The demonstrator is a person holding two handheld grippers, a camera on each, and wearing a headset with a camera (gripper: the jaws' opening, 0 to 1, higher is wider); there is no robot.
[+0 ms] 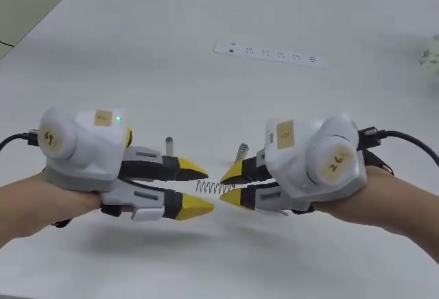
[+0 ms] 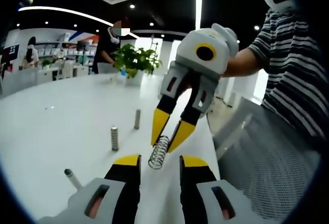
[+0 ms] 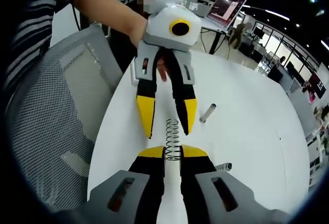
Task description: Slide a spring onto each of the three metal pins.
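1. Head view looks steeply down, close above the white table (image 1: 206,25).
2. Left gripper view faces the right gripper (image 2: 162,147), very near.
3. Right gripper view faces the left gripper (image 3: 168,133); both share the spring (image 3: 172,142) at centre.

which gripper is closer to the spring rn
Right. The right gripper is shut on one end of the spring; the left gripper is open, its jaws flanking the free end.
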